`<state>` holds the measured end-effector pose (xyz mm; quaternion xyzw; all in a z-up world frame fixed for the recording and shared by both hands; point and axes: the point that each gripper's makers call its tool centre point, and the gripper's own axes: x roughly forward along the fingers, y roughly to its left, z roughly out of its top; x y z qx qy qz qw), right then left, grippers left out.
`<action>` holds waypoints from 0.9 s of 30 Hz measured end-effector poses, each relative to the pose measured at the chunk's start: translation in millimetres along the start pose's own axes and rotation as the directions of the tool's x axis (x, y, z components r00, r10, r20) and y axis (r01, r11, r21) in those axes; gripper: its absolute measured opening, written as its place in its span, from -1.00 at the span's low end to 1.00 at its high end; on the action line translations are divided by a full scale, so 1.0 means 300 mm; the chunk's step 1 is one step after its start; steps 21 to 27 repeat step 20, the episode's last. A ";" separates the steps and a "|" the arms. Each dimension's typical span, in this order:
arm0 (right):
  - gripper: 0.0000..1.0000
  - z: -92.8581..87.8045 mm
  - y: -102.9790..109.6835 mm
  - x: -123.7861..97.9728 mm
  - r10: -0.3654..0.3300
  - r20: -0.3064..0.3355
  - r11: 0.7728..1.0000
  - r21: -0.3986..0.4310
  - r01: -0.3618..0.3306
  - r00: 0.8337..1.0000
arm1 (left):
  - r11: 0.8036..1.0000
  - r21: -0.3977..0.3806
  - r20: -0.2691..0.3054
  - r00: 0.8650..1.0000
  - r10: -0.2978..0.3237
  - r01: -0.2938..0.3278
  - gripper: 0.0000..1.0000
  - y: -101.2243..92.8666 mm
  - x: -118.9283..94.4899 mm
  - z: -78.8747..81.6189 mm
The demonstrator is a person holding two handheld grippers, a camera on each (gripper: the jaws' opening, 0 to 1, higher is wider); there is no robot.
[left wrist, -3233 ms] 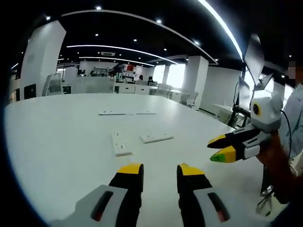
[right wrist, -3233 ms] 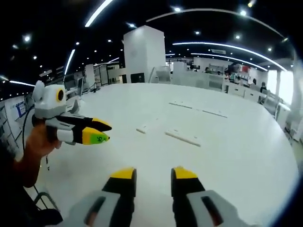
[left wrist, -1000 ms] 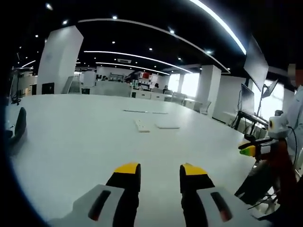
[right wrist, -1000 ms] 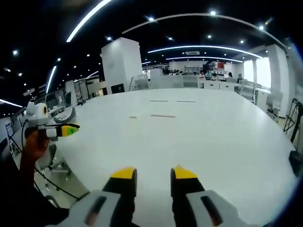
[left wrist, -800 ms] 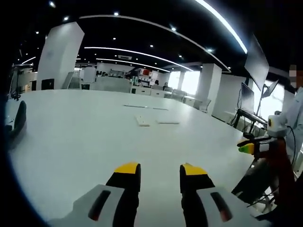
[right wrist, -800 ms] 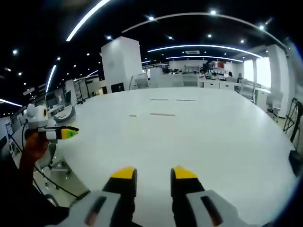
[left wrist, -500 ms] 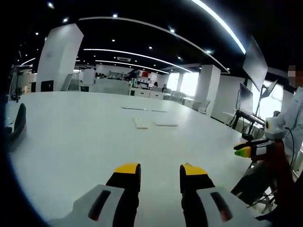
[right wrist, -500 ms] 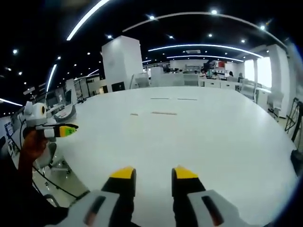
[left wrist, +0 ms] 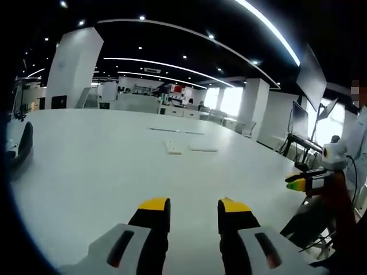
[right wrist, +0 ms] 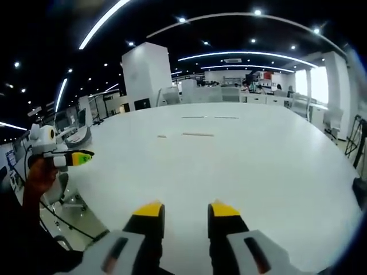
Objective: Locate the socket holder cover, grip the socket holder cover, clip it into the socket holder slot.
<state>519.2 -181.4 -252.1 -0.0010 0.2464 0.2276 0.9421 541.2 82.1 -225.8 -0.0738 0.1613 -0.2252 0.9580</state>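
White laminate spreads out as a broad round table (left wrist: 86, 166), and both tools hover over its near edge. In the left gripper view, the left gripper (left wrist: 192, 207) with yellow-tipped black jaws stands parted and holds nothing. Far across the table lie two small flat white plastic pieces: the white oblong socket holder (left wrist: 171, 148) and, just to its right, the thin white socket holder cover (left wrist: 203, 148), the two close but apart. Beyond them rests a long thin white strip (left wrist: 175, 131). At the right edge, a person's hand carries the right gripper (left wrist: 299, 179), its yellow and green tips close together.

In the right gripper view, the right gripper (right wrist: 182, 211) is also spread and empty above the table (right wrist: 275, 172). The left gripper (right wrist: 80, 156) shows at far left, held in a hand (right wrist: 39, 175).
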 end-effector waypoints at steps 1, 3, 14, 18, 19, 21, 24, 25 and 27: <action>-0.37 -0.001 -0.001 0.000 -0.001 -0.002 1.000 0.000 0.001 1.000 | 1.000 0.000 -0.001 1.000 -0.001 0.001 -0.33 -0.001 0.001 -0.001; -0.37 -0.003 -0.002 0.000 -0.001 -0.003 1.000 0.001 0.001 1.000 | 1.000 0.003 -0.004 1.000 -0.002 0.002 -0.33 -0.002 0.002 -0.003; -0.37 -0.010 -0.007 0.001 -0.006 -0.009 1.000 0.006 0.006 1.000 | 1.000 0.000 -0.009 1.000 -0.006 0.006 -0.35 -0.002 0.009 -0.002; -0.38 -0.013 -0.010 0.001 -0.008 -0.010 1.000 0.007 0.008 1.000 | 1.000 0.002 -0.018 1.000 -0.004 0.004 -0.37 0.000 0.011 -0.008; -0.38 -0.014 -0.009 0.002 -0.008 -0.010 1.000 0.007 0.008 1.000 | 1.000 0.000 -0.020 1.000 -0.003 0.003 -0.38 0.002 0.011 -0.009; -0.38 -0.016 -0.009 0.003 -0.007 -0.012 1.000 0.008 0.007 1.000 | 1.000 0.000 -0.022 1.000 -0.001 0.001 -0.38 0.004 0.011 -0.011; -0.38 -0.016 -0.009 0.003 -0.007 -0.012 1.000 0.008 0.007 1.000 | 1.000 0.000 -0.022 1.000 -0.001 0.001 -0.38 0.004 0.011 -0.011; -0.38 -0.016 -0.009 0.003 -0.007 -0.012 1.000 0.008 0.007 1.000 | 1.000 0.000 -0.022 1.000 -0.001 0.001 -0.38 0.004 0.011 -0.011; -0.38 -0.016 -0.009 0.003 -0.007 -0.012 1.000 0.008 0.007 1.000 | 1.000 0.000 -0.022 1.000 -0.001 0.001 -0.38 0.004 0.011 -0.011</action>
